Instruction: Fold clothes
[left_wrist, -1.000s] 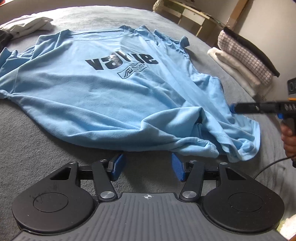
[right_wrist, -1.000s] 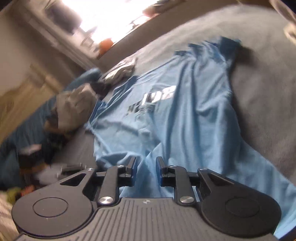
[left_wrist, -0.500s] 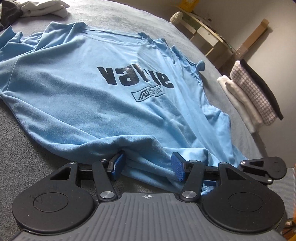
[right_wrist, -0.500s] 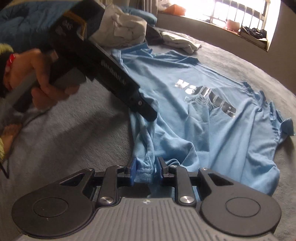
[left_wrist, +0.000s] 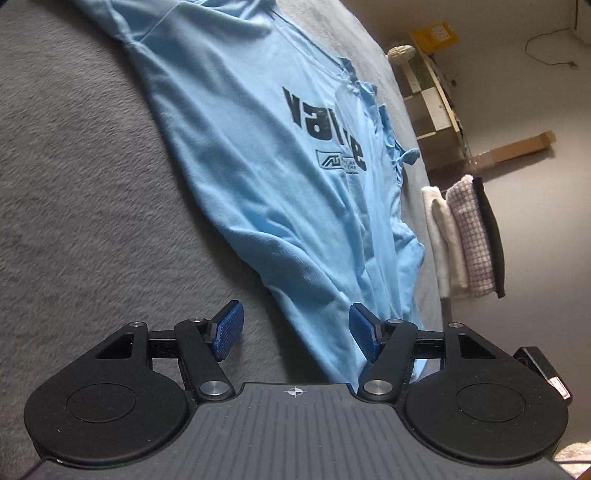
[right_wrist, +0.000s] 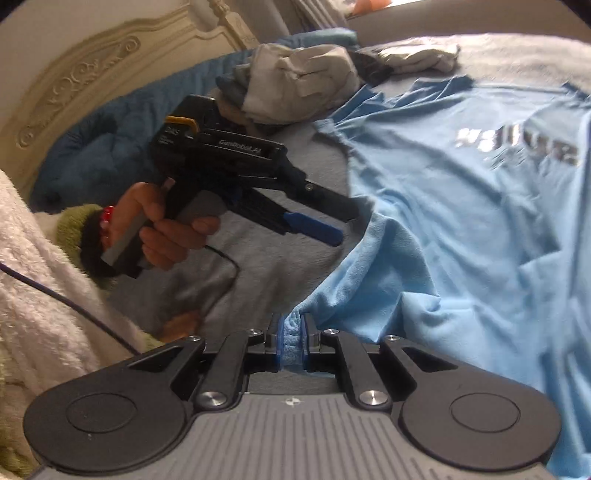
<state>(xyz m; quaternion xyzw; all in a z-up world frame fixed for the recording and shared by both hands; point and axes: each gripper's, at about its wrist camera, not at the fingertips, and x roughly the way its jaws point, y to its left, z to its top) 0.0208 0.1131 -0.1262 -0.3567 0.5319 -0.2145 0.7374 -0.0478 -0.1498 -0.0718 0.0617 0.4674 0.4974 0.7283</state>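
- Right gripper (right_wrist: 291, 341): its jaws are closing, and the blue pads pinch a bunched edge of the light blue T-shirt (right_wrist: 461, 229).
- Left gripper (left_wrist: 293, 330): its jaws are opening, standing wide apart; the shirt's near hem lies between them, touching the right pad (left_wrist: 364, 332) but not squeezed.
- T-shirt: spread print-side up on a grey blanket (left_wrist: 85, 206), dark lettering (left_wrist: 325, 129) across the chest.
- A hand (right_wrist: 162, 229) holds the left gripper's handle, seen from the right wrist view.
- Folded clothes (left_wrist: 465, 236) are stacked at the far right edge of the bed.
- Crumpled garments (right_wrist: 299, 81) are piled beyond the shirt, near a carved headboard (right_wrist: 92, 70).
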